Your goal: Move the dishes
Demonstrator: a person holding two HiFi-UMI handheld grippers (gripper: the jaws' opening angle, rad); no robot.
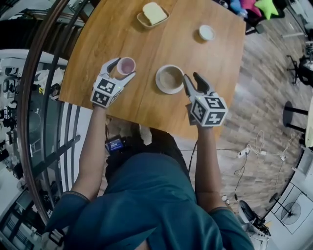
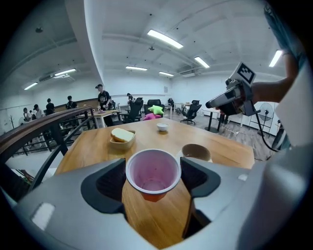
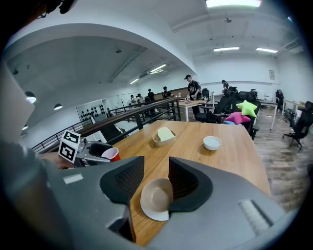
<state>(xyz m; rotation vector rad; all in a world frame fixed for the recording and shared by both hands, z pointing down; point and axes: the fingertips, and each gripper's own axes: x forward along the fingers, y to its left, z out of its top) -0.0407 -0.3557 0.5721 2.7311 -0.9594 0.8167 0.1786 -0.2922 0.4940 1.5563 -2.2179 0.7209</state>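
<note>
My left gripper [image 1: 124, 68] is shut on a pink-lined red paper cup [image 1: 126, 64], whose rim sits between the two pads. In the left gripper view the cup [image 2: 153, 168] hangs a little above the wooden table [image 1: 146, 49]. A beige bowl on a white saucer [image 1: 169, 78] stands at the table's middle. My right gripper [image 1: 191, 77] is just right of it with its jaws apart, the left finger close to the saucer's rim. In the right gripper view the bowl [image 3: 154, 196] shows low in the gap, with nothing pinched.
A shallow dish holding a pale yellow block [image 1: 153, 13] sits at the table's far side, and a small white bowl [image 1: 207, 32] at the far right. A curved railing [image 1: 34, 97] runs along the left. Cables lie on the floor at right.
</note>
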